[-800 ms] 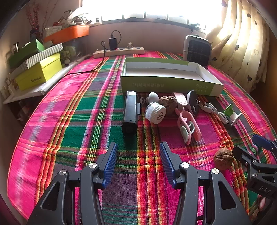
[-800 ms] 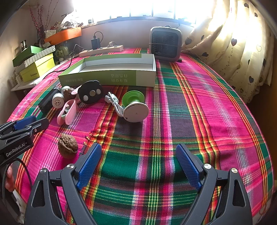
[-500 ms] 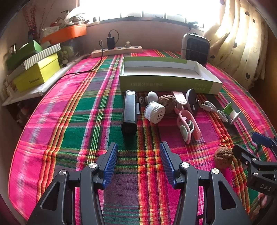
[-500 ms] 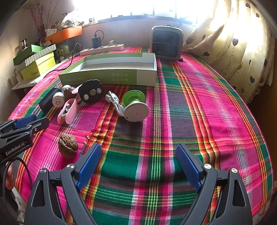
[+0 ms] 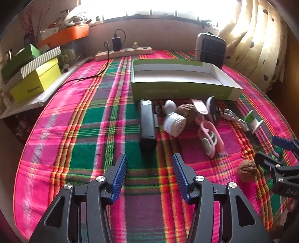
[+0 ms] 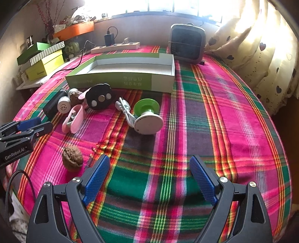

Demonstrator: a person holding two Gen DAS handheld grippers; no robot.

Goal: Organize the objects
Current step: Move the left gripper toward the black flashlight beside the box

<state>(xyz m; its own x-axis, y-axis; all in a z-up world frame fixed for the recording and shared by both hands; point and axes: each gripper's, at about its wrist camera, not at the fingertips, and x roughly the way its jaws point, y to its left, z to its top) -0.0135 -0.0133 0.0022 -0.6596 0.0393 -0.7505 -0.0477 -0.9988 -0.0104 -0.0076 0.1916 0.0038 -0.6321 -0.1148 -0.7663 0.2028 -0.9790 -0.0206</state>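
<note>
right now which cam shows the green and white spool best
The right wrist view: the spool lies near the middle, its green disc, stem and white face all plain. The left wrist view catches it far right, small, edge-on and distorted.

Bright window behind, glare washing sill. Cream heart-print curtain at right. Plaid cloth covers table. Side shelf at left carries stacked boxes.

Bare plaid desk is sitting wide open on the right, while the green box is blocking the back and the gadget pile plus a stray walnut are crowding the left.
</note>
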